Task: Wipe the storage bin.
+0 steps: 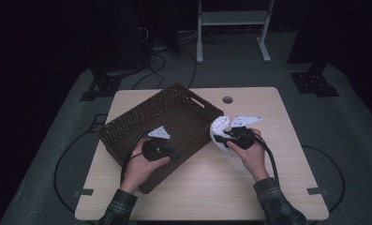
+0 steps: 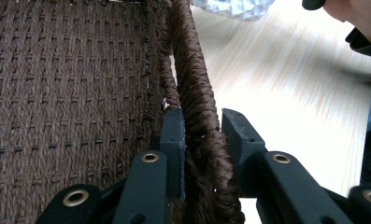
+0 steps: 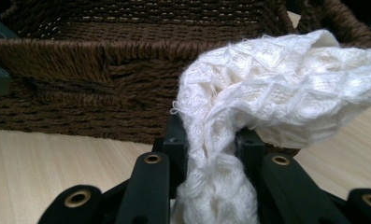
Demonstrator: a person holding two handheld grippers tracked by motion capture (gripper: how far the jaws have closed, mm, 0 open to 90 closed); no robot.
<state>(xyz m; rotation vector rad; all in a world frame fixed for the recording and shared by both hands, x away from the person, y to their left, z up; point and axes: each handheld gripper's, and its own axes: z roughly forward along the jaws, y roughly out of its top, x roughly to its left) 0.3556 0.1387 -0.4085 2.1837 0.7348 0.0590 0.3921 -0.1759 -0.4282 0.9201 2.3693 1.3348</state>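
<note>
A brown woven basket [image 1: 127,123] lies at an angle on the left half of the table. My left gripper [image 2: 203,133] is shut on the basket's near rim [image 2: 197,107], one jaw inside the wall and one outside. From above, that left gripper [image 1: 167,149] sits over the basket's front corner. A white knitted cloth [image 3: 267,88] is bunched between the jaws of my right gripper [image 3: 211,142], which is shut on it. In the high view the cloth [image 1: 219,129] hangs just outside the basket's right wall, with the right gripper [image 1: 225,139] beside it.
The light wooden table [image 1: 212,183] has a round cable hole [image 1: 227,100] behind the basket. Cables trail off both grippers toward the near edge. A white frame stand [image 1: 233,21] and dark floor mounts stand beyond the table.
</note>
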